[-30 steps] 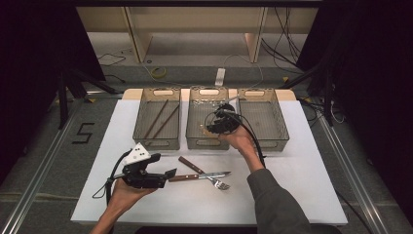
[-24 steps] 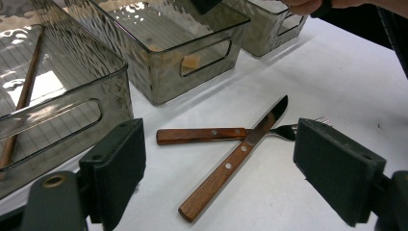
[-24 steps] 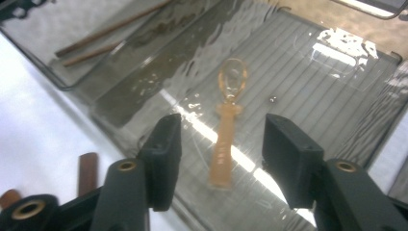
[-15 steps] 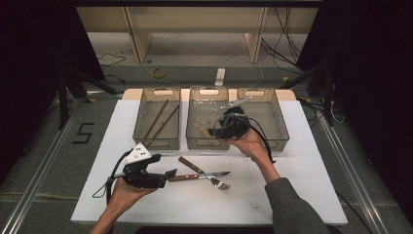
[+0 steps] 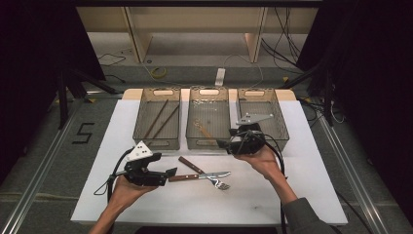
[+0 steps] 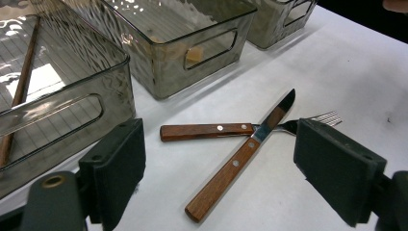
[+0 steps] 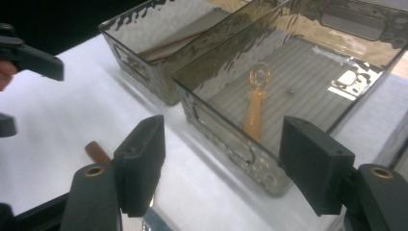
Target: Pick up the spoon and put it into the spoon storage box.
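Your right gripper [image 5: 229, 145] has just been opening, jaws empty, over the middle bin [image 5: 209, 142]. Your left gripper [image 6: 219, 168], open, frames the knife [image 6: 240, 156] and fork [image 6: 211, 130] crossed on the worktop [image 5: 292, 185]. Next, close on one handle.

Fork [image 6: 315, 120] mostly hidden behind knife [image 6: 243, 153] and black jaw pad in left gripper view, tines alone showing. Brown handle [image 7: 97, 152] cut short behind a jaw in right gripper view. Left bin [image 6: 57, 96] cropped by that picture's left edge. Small speck [image 5: 213, 110] in middle bin [image 5: 208, 142] too small to identify.
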{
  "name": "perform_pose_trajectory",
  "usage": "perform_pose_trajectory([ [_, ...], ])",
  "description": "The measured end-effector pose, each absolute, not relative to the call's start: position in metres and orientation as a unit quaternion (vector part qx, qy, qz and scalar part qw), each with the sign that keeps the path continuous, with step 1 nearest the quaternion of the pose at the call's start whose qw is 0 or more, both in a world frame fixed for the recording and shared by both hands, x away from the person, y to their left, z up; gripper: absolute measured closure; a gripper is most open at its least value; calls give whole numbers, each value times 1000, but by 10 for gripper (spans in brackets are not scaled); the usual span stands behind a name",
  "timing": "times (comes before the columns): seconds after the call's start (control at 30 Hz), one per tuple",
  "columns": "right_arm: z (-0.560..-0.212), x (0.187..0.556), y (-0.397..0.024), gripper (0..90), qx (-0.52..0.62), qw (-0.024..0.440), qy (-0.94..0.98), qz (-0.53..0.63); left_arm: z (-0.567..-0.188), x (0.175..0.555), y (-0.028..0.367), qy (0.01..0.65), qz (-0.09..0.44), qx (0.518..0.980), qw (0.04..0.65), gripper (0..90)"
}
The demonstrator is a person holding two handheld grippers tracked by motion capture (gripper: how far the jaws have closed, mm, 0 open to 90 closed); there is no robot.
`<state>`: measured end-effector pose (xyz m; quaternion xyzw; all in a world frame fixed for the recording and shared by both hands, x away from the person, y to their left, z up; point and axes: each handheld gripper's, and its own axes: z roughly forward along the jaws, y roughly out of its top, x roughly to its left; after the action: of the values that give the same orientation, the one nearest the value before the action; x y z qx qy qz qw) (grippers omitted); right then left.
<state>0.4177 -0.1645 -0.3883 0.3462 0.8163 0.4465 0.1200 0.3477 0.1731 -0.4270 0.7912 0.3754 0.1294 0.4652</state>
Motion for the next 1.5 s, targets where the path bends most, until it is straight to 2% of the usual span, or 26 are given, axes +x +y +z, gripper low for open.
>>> perform_pose_trajectory([
  [0.7, -410, 366, -213, 302, 358, 116, 790, 484, -432, 356, 163, 369, 114, 811, 439, 180],
  [1.17, -420, 351, -225, 284, 365, 108, 781, 495, -435, 367, 150, 369, 93, 832, 405, 181],
  [1.5, -424, 342, -231, 268, 368, 108, 779, 497, -435, 371, 139, 348, 93, 854, 375, 181],
])
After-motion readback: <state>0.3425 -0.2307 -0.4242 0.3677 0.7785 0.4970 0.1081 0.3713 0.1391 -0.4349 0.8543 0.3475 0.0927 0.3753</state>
